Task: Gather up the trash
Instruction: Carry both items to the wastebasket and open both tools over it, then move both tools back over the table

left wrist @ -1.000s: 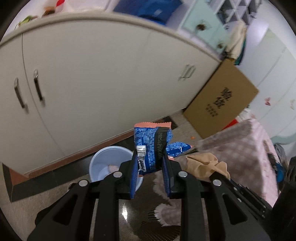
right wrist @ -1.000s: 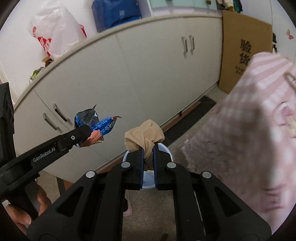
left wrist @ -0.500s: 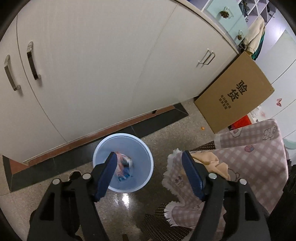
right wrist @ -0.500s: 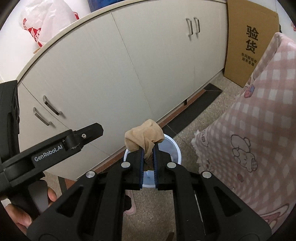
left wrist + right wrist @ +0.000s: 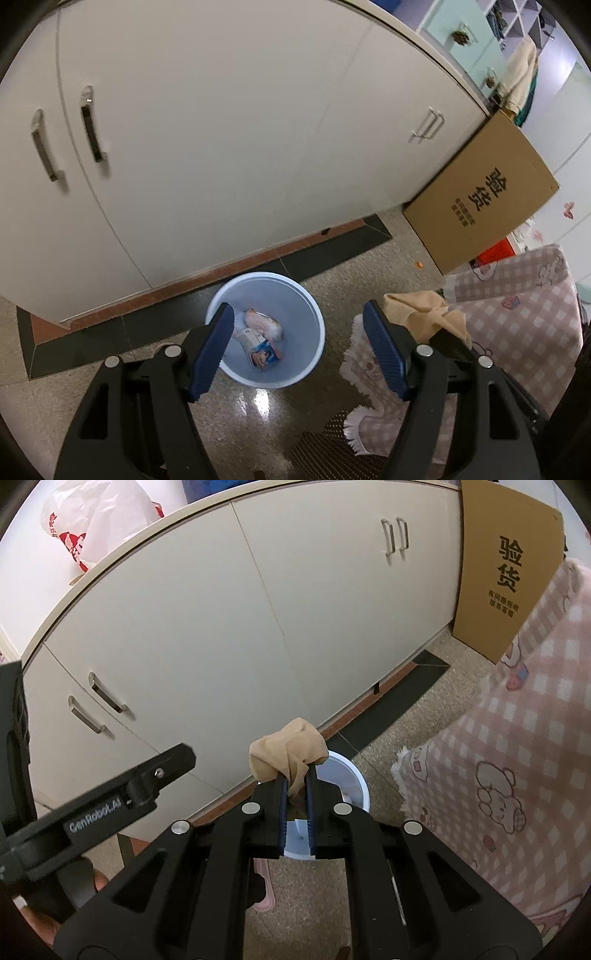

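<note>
A light blue bin (image 5: 295, 295) stands on the floor by the white cabinets. Inside it lie a blue snack wrapper (image 5: 263, 353) and a pale pink wad (image 5: 263, 325). My left gripper (image 5: 298, 314) is open and empty above the bin. My right gripper (image 5: 295, 775) is shut on a crumpled tan stocking (image 5: 288, 753), held above the bin's rim (image 5: 360, 775). The stocking also shows in the left wrist view (image 5: 424, 314), to the right of the bin. The left gripper's arm (image 5: 110, 805) shows at the left of the right wrist view.
White cabinet doors (image 5: 221, 129) with metal handles run behind the bin. A cardboard box (image 5: 484, 195) leans against them at the right. A pink checked cloth (image 5: 517, 314) hangs over furniture at the right. A white plastic bag (image 5: 92, 520) sits on the counter.
My left gripper opened and let the blue wrapper go; it now lies in the bin. Both grippers have tilted down over the bin. The right still holds the stocking.
</note>
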A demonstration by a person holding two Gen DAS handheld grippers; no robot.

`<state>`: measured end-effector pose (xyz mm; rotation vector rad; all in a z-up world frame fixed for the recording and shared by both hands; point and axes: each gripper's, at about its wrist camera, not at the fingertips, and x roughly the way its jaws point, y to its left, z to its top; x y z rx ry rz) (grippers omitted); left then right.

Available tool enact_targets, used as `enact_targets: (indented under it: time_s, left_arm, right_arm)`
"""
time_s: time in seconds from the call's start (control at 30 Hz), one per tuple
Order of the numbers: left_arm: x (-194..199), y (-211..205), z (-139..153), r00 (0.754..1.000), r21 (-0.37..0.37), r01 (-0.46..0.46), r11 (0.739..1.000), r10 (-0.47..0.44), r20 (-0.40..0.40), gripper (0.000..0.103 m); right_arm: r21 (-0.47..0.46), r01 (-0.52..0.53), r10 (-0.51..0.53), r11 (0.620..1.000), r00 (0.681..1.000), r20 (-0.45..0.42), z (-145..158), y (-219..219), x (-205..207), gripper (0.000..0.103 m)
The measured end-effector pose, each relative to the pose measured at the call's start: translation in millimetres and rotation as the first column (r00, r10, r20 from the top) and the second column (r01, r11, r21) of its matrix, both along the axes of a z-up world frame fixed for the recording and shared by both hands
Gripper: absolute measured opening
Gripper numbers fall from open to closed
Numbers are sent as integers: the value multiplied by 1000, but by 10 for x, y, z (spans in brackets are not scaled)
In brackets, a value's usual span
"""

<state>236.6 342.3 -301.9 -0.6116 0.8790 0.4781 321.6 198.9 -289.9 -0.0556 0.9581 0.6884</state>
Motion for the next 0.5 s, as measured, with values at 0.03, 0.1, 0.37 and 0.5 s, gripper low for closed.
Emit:
enact_targets:
  time_s: [0.03,0.1,0.37,0.5]
  left_arm:
    - [-18,27,16,1000,9,-21,1000,21,5,71]
    - [-58,85,39,999,24,-51,998,51,9,71]
    - [-165,283,71,992,33,-127,991,127,10,74]
    - [-158,249,99,993,31,-119,992,119,11,74]
  right_arm:
    - [7,1,-1,1000,1000,5,7,40,16,10]
    - [32,-2,2,999,1000,8,15,117,55,13]
    - [46,-8,8,999,1000,17,23,274,92,54]
    - [32,-4,3,999,999,38,79,238,39,54]
